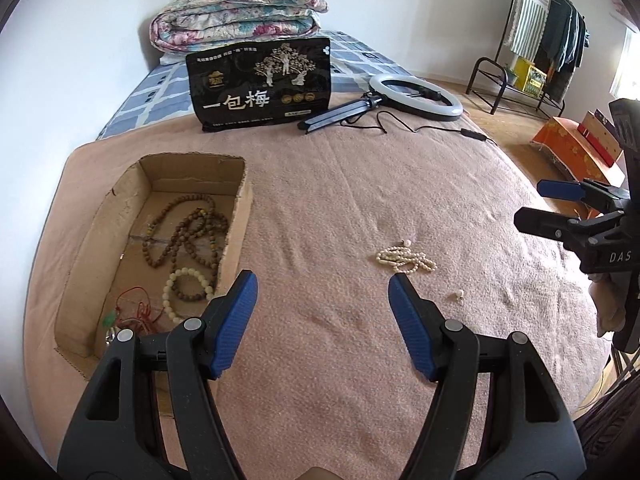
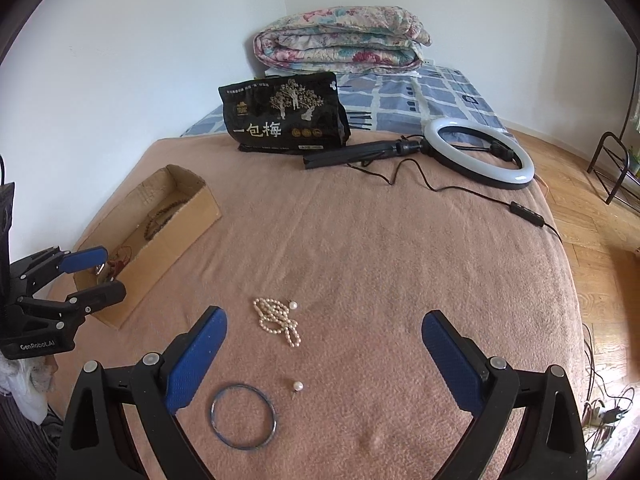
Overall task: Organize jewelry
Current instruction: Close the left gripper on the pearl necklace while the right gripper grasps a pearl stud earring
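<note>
A pink blanket (image 2: 380,240) is spread over the bed, with a folded floral quilt (image 2: 340,40) seen at upper centre against white walls. The left gripper (image 1: 322,300) and right gripper (image 2: 324,340) are both held apart, empty, above a pearl necklace (image 2: 278,320).

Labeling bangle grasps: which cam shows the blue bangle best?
Right wrist: the blue bangle lies whole on the blanket, just ahead of the open right gripper. Left wrist doesn't show it at all.

Pinkish-tan blanket (image 2: 360,240), cream pearl necklace (image 2: 277,320), thin blue bangle (image 2: 243,416), brown cardboard box (image 1: 240,208), black snack bag (image 1: 262,84) with gold-and-white print, floral quilt (image 2: 340,40) behind.
</note>
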A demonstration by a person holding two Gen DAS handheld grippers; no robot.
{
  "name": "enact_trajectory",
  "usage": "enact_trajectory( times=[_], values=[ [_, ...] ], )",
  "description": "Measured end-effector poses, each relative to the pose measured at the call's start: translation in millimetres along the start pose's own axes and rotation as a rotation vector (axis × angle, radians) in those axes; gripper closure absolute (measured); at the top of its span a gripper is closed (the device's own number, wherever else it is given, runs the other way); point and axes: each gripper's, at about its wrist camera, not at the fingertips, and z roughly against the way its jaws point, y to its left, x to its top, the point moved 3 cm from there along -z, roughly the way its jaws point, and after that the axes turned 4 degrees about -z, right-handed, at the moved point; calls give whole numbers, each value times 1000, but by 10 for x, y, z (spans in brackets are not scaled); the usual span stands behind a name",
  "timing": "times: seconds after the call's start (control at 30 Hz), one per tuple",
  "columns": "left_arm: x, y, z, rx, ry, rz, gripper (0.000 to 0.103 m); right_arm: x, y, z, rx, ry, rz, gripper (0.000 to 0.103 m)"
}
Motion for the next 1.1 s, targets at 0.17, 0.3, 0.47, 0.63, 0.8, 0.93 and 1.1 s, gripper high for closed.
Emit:
enact_trajectory(
  times=[0.17, 0.3, 0.47, 0.63, 0.8, 0.93, 1.1],
  values=[
    [22, -181, -208, -54, 28, 4, 33, -219, -39, -96, 25, 62, 27, 9],
    [41, -335, -392, -82, 50, -13, 33, -374, -26, -203, 65, 106, 28, 15],
    [38, -519, -620, -111, 80, -46, 38, -560, -32, -355, 97, 165, 27, 25],
    [18, -630, -861, -126, 117, -64, 46, -662, -51, -448, 120, 194, 24, 37],
    [13, -717, -1029, -141, 133, -83, 47, -698, -64, -511, 133, 199, 30, 49],
    [42, -771, -1132, -143, 136, -93, 48, -722, -61, -562, 145, 209, 35, 56],
    [87, -790, -1267, -144, 143, -91, 48, -744, -51, -599, 155, 212, 43, 59]
  ],
)
